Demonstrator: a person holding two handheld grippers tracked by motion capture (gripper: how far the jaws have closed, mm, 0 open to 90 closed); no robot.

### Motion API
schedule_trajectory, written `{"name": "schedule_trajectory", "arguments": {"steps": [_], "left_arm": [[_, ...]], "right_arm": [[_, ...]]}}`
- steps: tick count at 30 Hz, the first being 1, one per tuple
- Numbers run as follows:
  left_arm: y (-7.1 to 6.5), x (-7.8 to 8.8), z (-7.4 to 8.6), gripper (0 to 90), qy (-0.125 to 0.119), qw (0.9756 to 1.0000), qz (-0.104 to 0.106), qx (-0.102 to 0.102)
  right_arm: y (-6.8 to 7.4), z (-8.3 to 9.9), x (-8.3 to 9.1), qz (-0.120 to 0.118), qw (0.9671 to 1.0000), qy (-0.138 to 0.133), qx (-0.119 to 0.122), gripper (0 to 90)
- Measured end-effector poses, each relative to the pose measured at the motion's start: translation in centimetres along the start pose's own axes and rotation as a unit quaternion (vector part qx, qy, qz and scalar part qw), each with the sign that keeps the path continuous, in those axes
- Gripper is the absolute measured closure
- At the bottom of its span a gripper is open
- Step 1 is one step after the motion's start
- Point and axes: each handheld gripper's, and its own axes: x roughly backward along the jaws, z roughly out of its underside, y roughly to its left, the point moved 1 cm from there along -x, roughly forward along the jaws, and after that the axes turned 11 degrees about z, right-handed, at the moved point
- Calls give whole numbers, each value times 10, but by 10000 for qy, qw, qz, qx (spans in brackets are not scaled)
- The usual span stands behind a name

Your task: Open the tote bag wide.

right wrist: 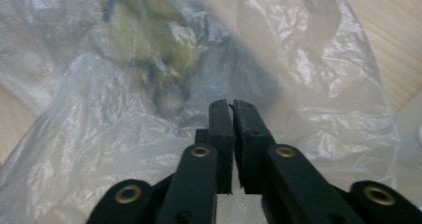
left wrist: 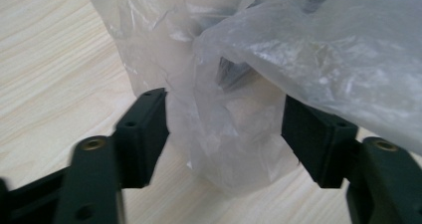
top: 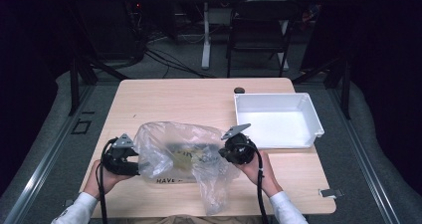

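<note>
Near the front edge of the counter point(top: 164, 97), between the person's two hands, lies a crumpled clear plastic bag point(top: 184, 157) — something dark and yellowish shows through it, too blurred to name, and black lettering runs along its near side. At its left end the left gripper point(left wrist: 224, 124) stands with its jaws wide apart, a fold of the bag bunched between them. At its right end the right gripper point(right wrist: 232, 107) has its jaws pressed together against the film — whether they pinch it, I cannot tell. Off to the right sits a white tray point(top: 311, 115), with a small dark round object point(top: 239, 90) just behind its far left corner.
</note>
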Motion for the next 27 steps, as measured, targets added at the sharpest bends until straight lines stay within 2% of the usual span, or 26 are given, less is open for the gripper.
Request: {"name": "schedule_trajectory", "arguments": {"steps": [2,5,6,8,10,11,13,14,16,17,18,19,20,21,22,23,24,25,27], "left_arm": [[-5,4,1,302,-63,9999,-51,-61],[-9,7,1,305,-151,9997,-113,-159],[-11,10,0,318,-154,9995,-138,-229],[-17,13,1,350,-340,9981,-227,-464],[-21,14,0,481,-425,9962,-313,-696],[-21,14,0,628,-489,9957,-287,-727],[-20,11,-1,744,-460,9960,-267,-720],[-20,11,-1,790,-460,9960,-267,-720],[-17,9,-1,825,-431,9965,-234,-672],[-14,6,-2,870,-384,9971,-215,-618],[-13,5,-2,880,-373,9973,-244,-589],[-13,5,-2,891,-373,9973,-244,-589],[-12,3,-2,891,-361,9975,-243,-552],[-11,2,-3,898,-348,9978,-253,-495],[-11,2,-3,900,-348,9978,-253,-495],[-10,1,-4,900,-290,9983,-230,-448],[-10,-1,-4,900,-242,9987,-246,-369],[-10,-2,-4,900,-242,9987,-299,-329],[-9,-3,-4,900,-212,9989,-301,-281]], "right_arm": [[-2,2,-2,76,10000,-4,-33,900],[-6,3,-4,193,9998,-18,-91,900],[-7,4,-4,248,9997,24,-85,900],[-9,5,-5,263,9996,22,-96,900],[-11,5,-6,380,9992,40,-119,900],[-13,6,-7,411,9990,38,-143,871],[-13,6,-7,471,9987,22,-173,810],[-13,6,-7,471,9987,22,-173,810],[-15,5,-3,381,9990,-9,-229,685],[-13,1,6,245,9993,-134,-248,537],[-12,0,10,224,9993,-190,-246,466],[-12,0,10,224,9993,-190,-246,466],[-9,-3,17,114,9995,-195,-236,383],[0,-5,28,-58,9996,-259,-108,276],[0,-5,28,-58,9996,-259,-108,276],[5,-5,31,-138,9996,-239,-48,213],[20,-4,36,-348,9991,-152,194,110],[26,-3,36,-400,9986,-159,298,73],[42,-1,34,-570,9966,12,594,16]]}}
